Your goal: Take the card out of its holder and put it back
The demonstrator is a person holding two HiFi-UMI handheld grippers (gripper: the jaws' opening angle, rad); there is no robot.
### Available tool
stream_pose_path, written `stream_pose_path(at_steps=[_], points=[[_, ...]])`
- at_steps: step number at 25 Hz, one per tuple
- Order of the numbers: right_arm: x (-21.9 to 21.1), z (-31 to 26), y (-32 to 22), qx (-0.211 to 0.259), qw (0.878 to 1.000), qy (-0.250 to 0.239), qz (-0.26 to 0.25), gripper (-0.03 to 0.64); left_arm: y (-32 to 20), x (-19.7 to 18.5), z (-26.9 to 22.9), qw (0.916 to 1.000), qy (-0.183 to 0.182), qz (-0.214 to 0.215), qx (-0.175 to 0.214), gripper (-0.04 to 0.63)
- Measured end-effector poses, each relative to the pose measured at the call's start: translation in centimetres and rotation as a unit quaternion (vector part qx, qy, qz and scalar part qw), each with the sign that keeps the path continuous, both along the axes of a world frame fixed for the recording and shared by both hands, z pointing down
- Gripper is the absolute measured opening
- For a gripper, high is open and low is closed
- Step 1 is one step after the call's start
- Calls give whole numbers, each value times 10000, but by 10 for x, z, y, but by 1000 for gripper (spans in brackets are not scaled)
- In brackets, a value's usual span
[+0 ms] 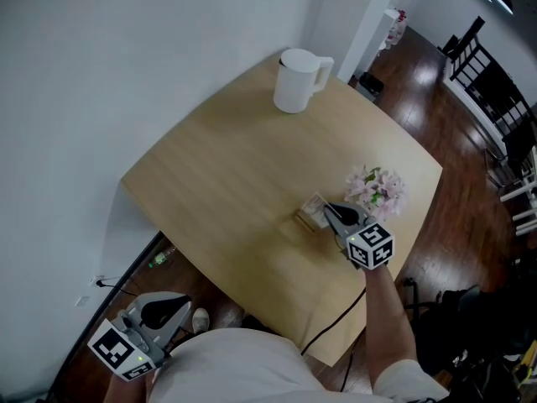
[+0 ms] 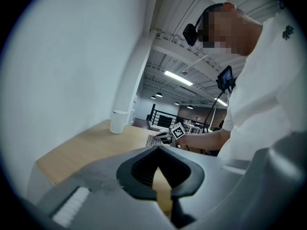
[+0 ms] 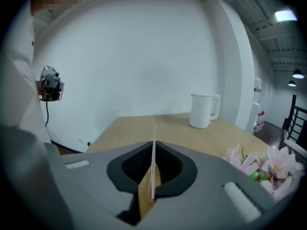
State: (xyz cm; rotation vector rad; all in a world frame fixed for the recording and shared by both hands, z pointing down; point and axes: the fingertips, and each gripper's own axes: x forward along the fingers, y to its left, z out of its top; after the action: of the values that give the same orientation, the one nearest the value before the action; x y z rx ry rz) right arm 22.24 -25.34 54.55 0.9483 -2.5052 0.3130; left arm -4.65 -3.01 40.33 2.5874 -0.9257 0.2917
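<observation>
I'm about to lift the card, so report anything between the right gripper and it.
Nothing visible stands between them: the right gripper has its fingers shut on the card, seen edge-on between them. The flowers stand off to its right.

A light wooden table (image 1: 235, 183) bore a white handled jug (image 1: 299, 80) at its far end. A pink flower bunch (image 1: 377, 190) and a small card holder (image 1: 312, 215) sat nearer.

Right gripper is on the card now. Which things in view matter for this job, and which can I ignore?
Part of the job:
- card, pinched edge-on by the right gripper
- card holder, at that gripper's tip

Just lying about:
- white jug, far corner of the table
- pink flowers, beside the holder
- left gripper, empty, held off the table
</observation>
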Motion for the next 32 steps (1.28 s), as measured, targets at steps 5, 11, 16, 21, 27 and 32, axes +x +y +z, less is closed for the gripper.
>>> stream_pose_path(at_steps=[5, 11, 16, 21, 27, 32], points=[[-11, -34, 14, 274, 9995, 156, 10, 20, 4, -12, -8, 9997, 81, 130, 167, 5], [-46, -70, 51, 448, 9986, 278, -17, 21, 17, -36, -13, 9987, 117, 346, 360, 5], [-89, -97, 96, 489, 9983, 301, -37, 20, 37, -61, -15, 9972, 199, 544, 470, 5], [-143, -119, 154, 505, 9984, 206, -145, 20, 61, -91, -17, 9957, 206, 703, 558, 6], [-206, -136, 225, 526, 9983, 91, -241, 20, 93, -125, -13, 9935, 209, 936, 614, 6], [-256, -145, 284, 475, 9983, -18, -327, 20, 118, -153, -4, 9917, 205, 1123, 588, 6]])
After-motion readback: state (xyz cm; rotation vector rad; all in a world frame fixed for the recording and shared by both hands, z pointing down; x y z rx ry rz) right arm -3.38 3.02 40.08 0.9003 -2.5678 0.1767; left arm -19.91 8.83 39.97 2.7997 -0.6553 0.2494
